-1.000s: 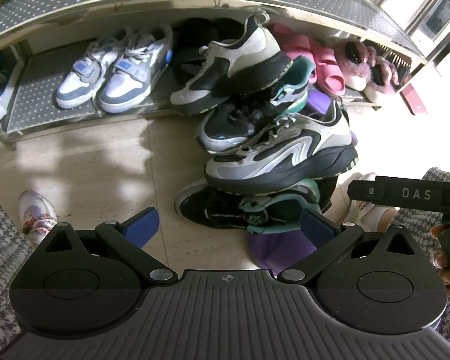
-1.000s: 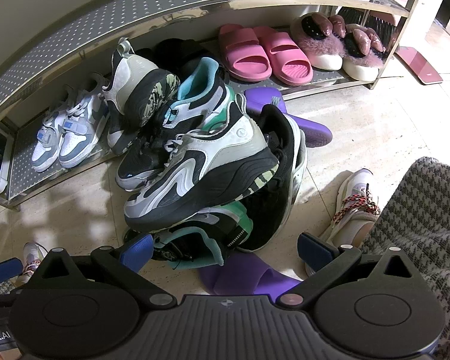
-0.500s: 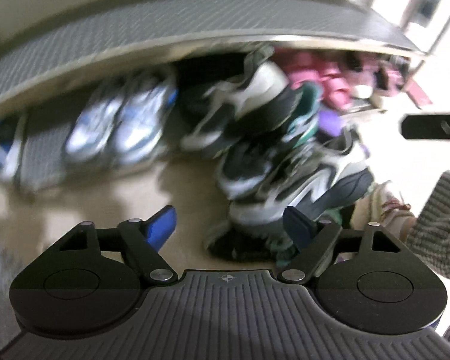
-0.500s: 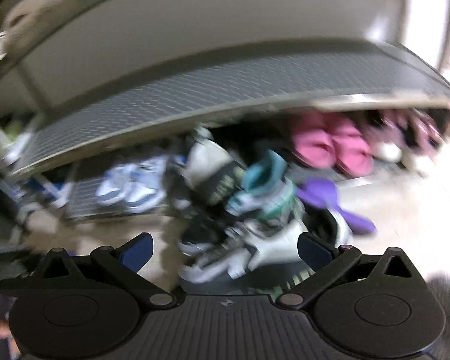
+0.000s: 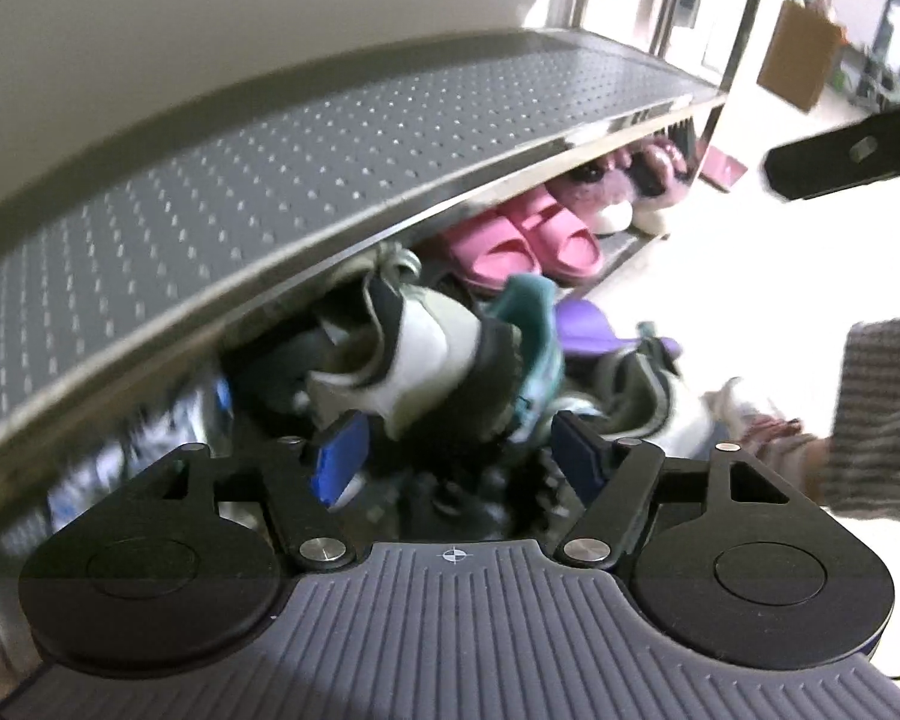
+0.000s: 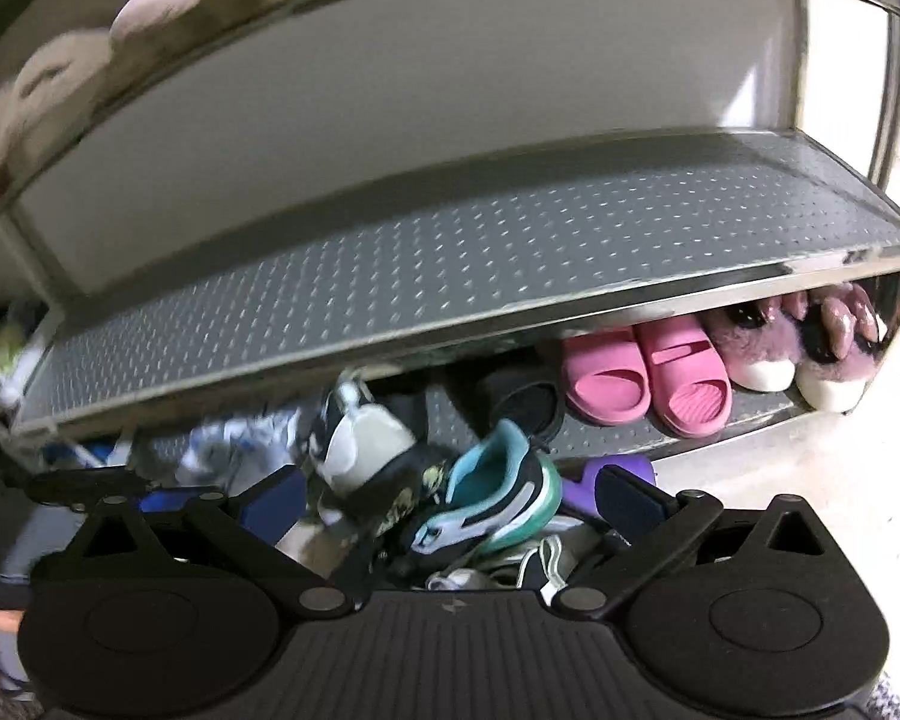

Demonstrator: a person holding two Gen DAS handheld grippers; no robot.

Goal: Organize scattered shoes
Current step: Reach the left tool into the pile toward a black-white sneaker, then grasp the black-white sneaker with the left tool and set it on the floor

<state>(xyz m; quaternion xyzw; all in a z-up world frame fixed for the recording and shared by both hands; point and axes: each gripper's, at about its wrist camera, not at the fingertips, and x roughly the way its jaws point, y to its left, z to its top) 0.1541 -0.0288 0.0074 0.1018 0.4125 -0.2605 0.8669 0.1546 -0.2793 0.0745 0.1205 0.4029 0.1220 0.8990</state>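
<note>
A pile of scattered shoes lies on the floor in front of the metal shoe rack [image 5: 330,168]. Topmost is a white-and-black sneaker [image 5: 414,372] leaning heel-up, with a teal sneaker [image 5: 534,330] and a purple slipper [image 5: 588,330] beside it. My left gripper [image 5: 456,459] is close over that sneaker, its jaws closing; the black sole shows between the blue pads, which do not visibly press on it. My right gripper [image 6: 447,498] hangs open above the same pile, over the white-and-black sneaker [image 6: 366,450] and the teal sneaker [image 6: 486,504], holding nothing.
Pink slides [image 6: 642,378] and fluffy purple slippers [image 6: 780,348] stand paired on the bottom shelf at the right. Blurred white-and-blue sneakers [image 6: 234,438] sit at its left. The middle shelf [image 6: 450,252] juts out overhead. A person's houndstooth sleeve [image 5: 882,414] is at the right.
Both grippers rose and tilted up, so the middle shelf now fills both views. The left one moved right to the pile, rolled, and its jaws narrowed. The right jaws stayed wide.
</note>
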